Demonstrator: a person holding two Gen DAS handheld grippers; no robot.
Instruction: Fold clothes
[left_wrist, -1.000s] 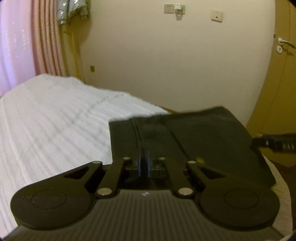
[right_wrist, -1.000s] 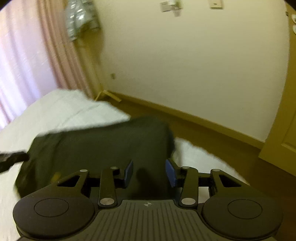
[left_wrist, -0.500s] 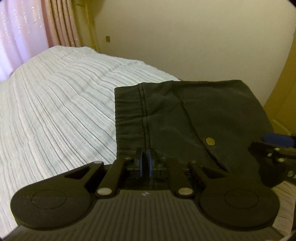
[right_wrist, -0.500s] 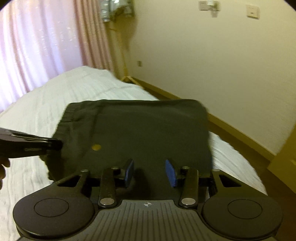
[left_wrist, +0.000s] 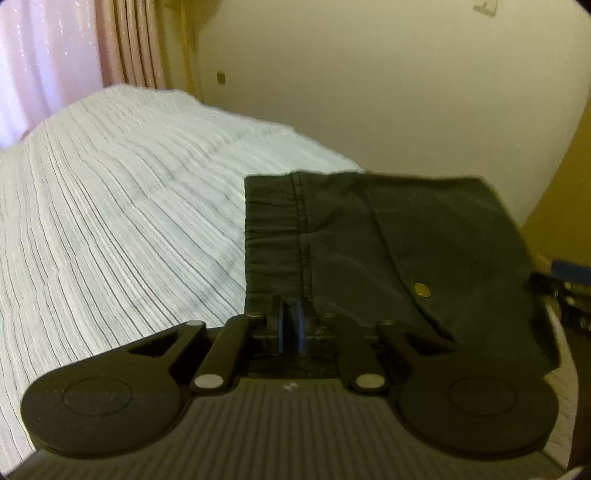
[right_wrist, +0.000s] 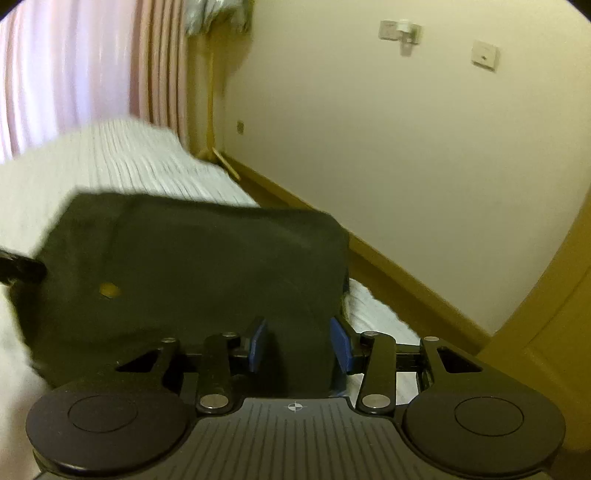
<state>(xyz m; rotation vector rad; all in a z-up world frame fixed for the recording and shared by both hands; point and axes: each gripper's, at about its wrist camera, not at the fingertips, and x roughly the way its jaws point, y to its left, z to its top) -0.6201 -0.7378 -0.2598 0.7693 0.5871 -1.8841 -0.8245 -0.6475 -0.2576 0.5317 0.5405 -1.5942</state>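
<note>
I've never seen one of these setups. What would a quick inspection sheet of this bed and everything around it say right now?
Surface: bed with a white ribbed cover, lightly rumpled.
Job's things: dark garment, folded over, near the bed's corner; a brass snap shows on it.
Clutter: nothing seen on the bed.
Grippers: left claw pinched shut on the garment's near edge by a seam; right claw half open with a thick fold of the garment between its blue pads; whether they press it is unclear.
Cables: nothing seen.
Surroundings: pink curtain, cream wall with wall plates, wooden door.
</note>
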